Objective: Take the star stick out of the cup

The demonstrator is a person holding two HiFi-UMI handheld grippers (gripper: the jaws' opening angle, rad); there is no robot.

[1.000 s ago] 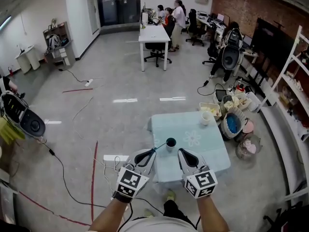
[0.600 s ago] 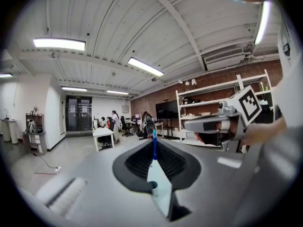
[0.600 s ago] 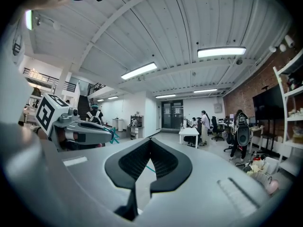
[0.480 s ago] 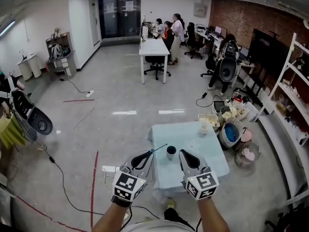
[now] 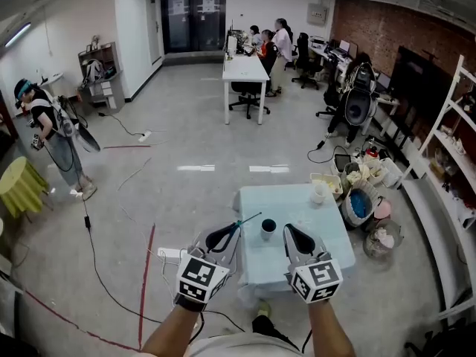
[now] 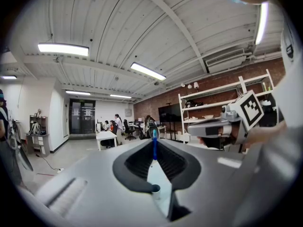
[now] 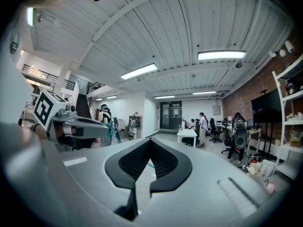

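Observation:
A thin teal star stick (image 5: 249,221) is pinched in my left gripper (image 5: 233,231) and slants up to the right, clear of the dark cup (image 5: 268,229). That cup stands upright on the light blue table (image 5: 312,218), near its front left. In the left gripper view the stick (image 6: 154,148) rises straight between the shut jaws, with the cup (image 6: 155,190) below them. My right gripper (image 5: 288,231) hovers just right of the cup, jaws closed and empty. The right gripper view shows its shut tips (image 7: 150,140), the left gripper (image 7: 71,123) and the teal star (image 7: 111,128).
A white cup (image 5: 319,192) sits at the table's far right corner. Baskets and bins (image 5: 363,192) crowd the floor right of the table. Cables (image 5: 111,274) trail across the floor on the left, where a person (image 5: 52,136) stands. A white desk (image 5: 244,69) is farther back.
The stick's end was at the cup's mouth a second ago; it now hangs above and left of the cup. A person has walked into view at the left.

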